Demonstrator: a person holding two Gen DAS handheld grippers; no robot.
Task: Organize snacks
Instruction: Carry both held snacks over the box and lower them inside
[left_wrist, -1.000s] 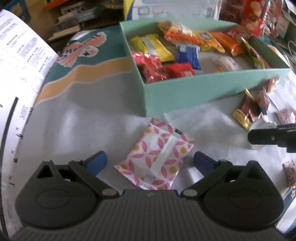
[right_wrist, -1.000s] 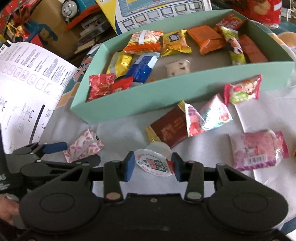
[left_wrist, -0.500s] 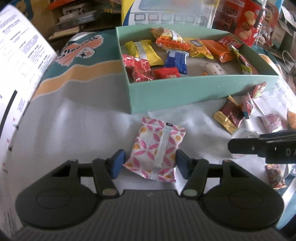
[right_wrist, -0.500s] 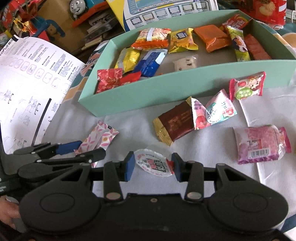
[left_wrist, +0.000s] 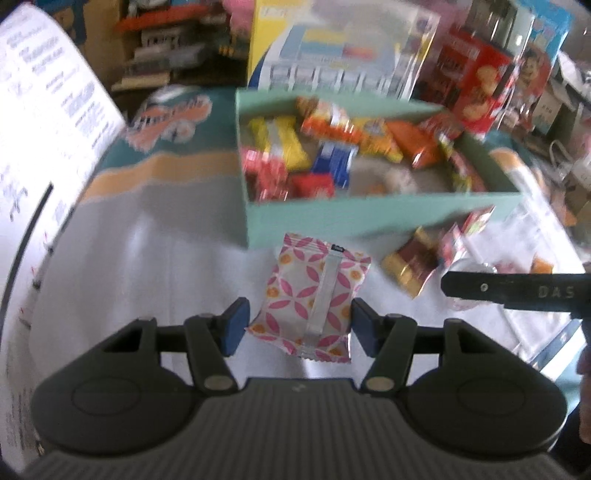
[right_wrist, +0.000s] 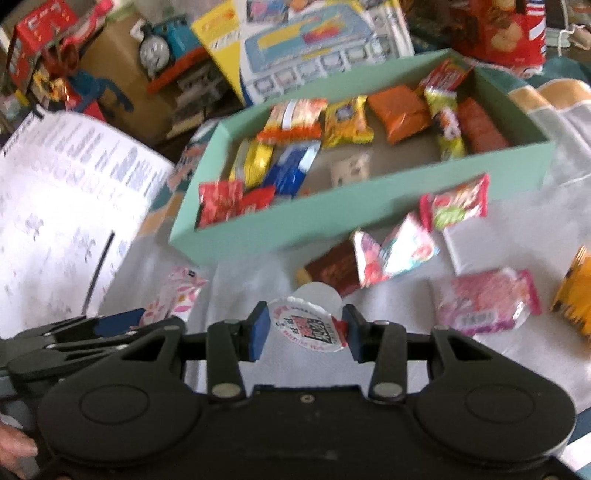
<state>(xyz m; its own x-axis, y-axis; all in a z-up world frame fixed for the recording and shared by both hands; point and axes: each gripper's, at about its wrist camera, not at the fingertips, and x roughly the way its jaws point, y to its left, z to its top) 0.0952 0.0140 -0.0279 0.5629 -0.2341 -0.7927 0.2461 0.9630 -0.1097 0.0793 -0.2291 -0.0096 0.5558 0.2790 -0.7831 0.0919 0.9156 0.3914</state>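
Above white cloth (left_wrist: 147, 280), left tongs (left_wrist: 299, 326) now lift patterned packet (left_wrist: 314, 295).

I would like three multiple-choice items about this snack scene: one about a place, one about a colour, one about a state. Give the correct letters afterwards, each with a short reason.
1. Where does the dark brown and gold packet lie?
A. inside the box
B. on the white cloth in front of the box
C. on the printed sheet

2. What colour is the open box?
A. mint green
B. red
C. black

3. What is the left gripper doing?
A. standing wide open over bare cloth
B. closed on a pink-patterned packet
C. holding a jelly cup

Answers: 1 B, it rests on the cloth just before the box wall. 2 A, its walls are mint green. 3 B, both pads press the pink-patterned packet; the jelly cup is in the right gripper.
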